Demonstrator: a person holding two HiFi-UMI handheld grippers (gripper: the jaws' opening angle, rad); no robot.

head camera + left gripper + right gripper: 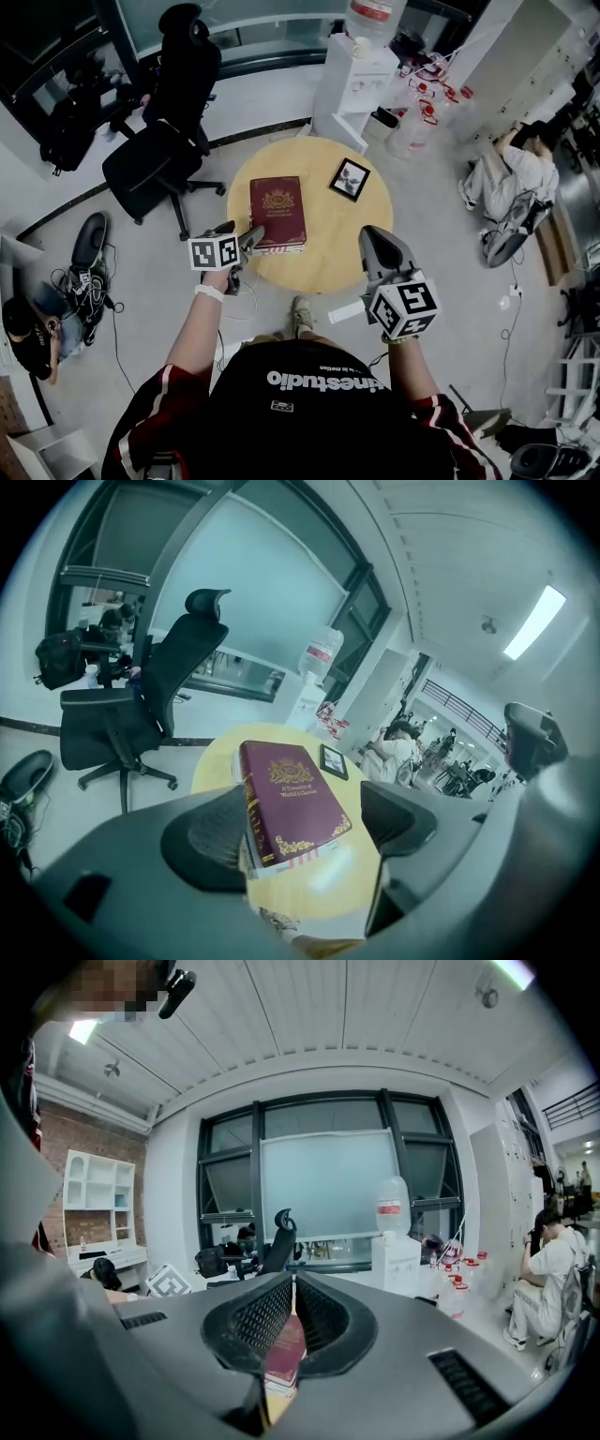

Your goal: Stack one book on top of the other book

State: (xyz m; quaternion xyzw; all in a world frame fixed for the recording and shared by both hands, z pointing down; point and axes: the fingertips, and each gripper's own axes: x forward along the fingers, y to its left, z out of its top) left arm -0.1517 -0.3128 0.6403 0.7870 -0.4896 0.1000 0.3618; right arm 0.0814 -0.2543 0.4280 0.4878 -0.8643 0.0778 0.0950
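A maroon book (277,210) with gold ornament lies flat on a second book (284,249), whose white edge with red stripes shows under its near end. Both rest on the round yellow table (328,253). My left gripper (252,236) is at the stack's near left corner. In the left gripper view its jaws stand wide apart, with the maroon book (289,799) seen between them and nothing gripped. My right gripper (369,236) hovers over the table's near right part, away from the books. Its pads (314,1312) are pressed together, holding nothing.
A small framed picture (350,179) lies on the table's far right. A black office chair (164,145) stands to the left, and a white cabinet (352,80) with a water bottle behind. A person (514,173) sits at right. Bags and cables (84,272) lie on the floor at left.
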